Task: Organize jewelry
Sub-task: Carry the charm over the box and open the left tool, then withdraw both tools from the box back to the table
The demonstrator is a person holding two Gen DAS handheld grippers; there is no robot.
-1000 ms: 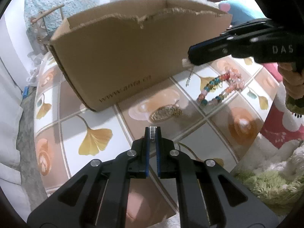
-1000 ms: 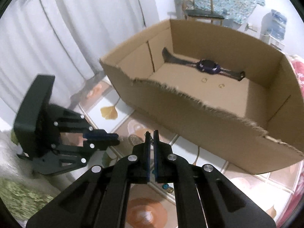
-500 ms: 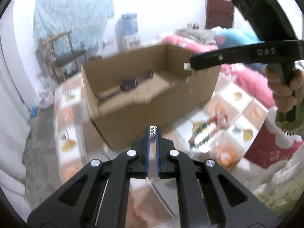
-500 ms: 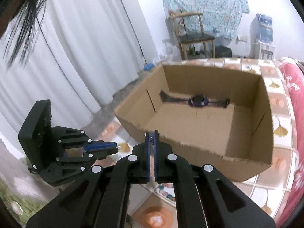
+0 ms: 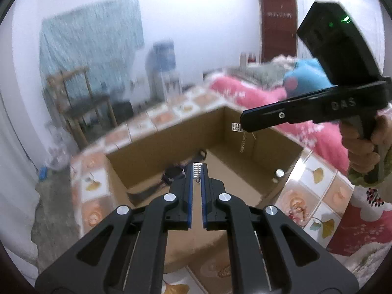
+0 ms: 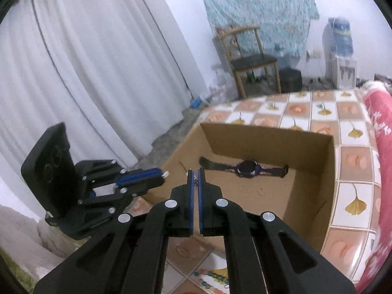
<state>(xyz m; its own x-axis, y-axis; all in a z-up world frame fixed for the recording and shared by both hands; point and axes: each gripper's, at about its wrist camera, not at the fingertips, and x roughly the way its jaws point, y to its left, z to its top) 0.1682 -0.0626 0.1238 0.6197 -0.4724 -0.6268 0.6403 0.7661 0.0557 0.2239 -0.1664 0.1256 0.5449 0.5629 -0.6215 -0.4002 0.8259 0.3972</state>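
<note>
A small silver ladder-like clasp is pinched between the nearly closed tips of the left gripper, which is held above the near side of an open cardboard box. In the right wrist view, the right gripper is seen pressed together on a thin piece of metal jewelry at its tips; from the left wrist view a matching clasp is seen at those tips with a fine chain hanging from it over the box interior. The right gripper is carried by a hand at the right edge. On the box floor a dark purple watch is laid flat with its straps stretched out. The box is set on a tiled worktop with ginkgo-leaf patterns, and a beaded bracelet is left on the worktop in front of the box. Farther off, a wooden chair is placed near white curtains.
</note>
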